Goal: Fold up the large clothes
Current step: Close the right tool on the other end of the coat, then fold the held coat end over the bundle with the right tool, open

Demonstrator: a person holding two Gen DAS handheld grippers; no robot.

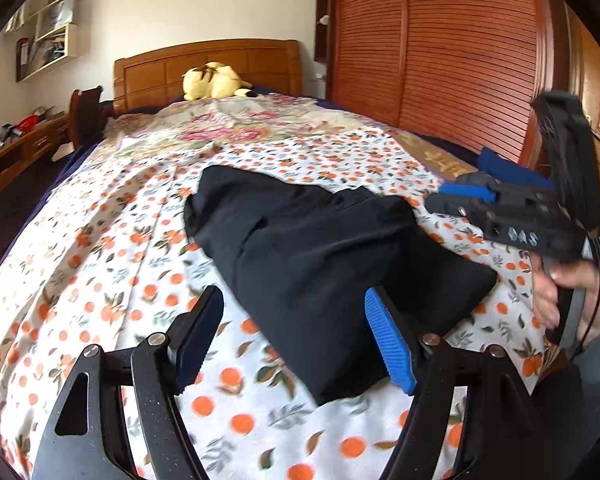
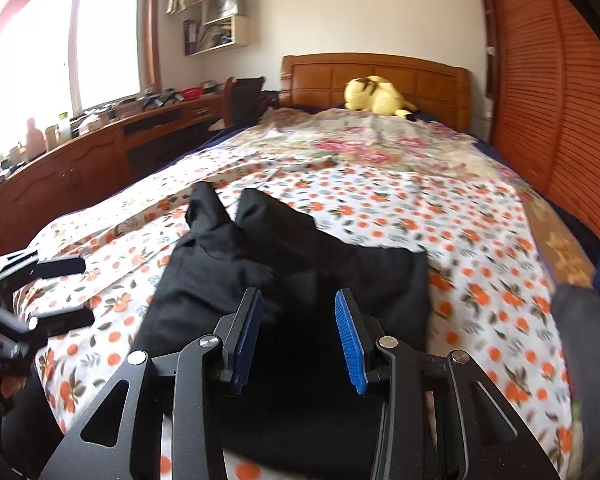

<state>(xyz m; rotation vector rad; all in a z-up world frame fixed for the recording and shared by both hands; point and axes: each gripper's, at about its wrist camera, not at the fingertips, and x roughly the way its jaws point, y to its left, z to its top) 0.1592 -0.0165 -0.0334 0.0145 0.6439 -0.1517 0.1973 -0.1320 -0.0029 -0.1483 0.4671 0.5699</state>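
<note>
Nearest the left wrist camera stands the left gripper [image 1: 296, 336], its black arms spread wide with the ribbed blue pads parted and nothing between them; only orange-printed sheet and the near edge of the cloth show in the gap. No earlier picture is given, so all that can be said is that the jaws stand apart and free.

Just ahead of it and slightly to its right lies the black fabric garment [image 1: 320, 248], folded into a thick, roughly rectangular bundle on the white bedsheet printed with oranges and leaves [image 1: 100, 264]. One narrower end of the cloth splits into two loose tongues pointing away from both grippers, toward the wooden headboard [image 1: 208, 68]. The bundle rests flat and unsupported, which suggests a fold has been laid down and let go.

The right gripper [image 2: 296, 334] hovers low over the near part of the same garment, jaws partly open, the pads well apart with only dark cloth seen beneath them; they do not appear to pinch it. From the left camera it shows off to the right, held by a person's hand [image 1: 560, 292] wrapped round the handle.

Far beyond both grippers a yellow plush toy [image 2: 376, 98] sits against the headboard, clear of the work.

My reading is that the folding is well along, with the loose far end the likely part to tidy or fold in next.
</note>
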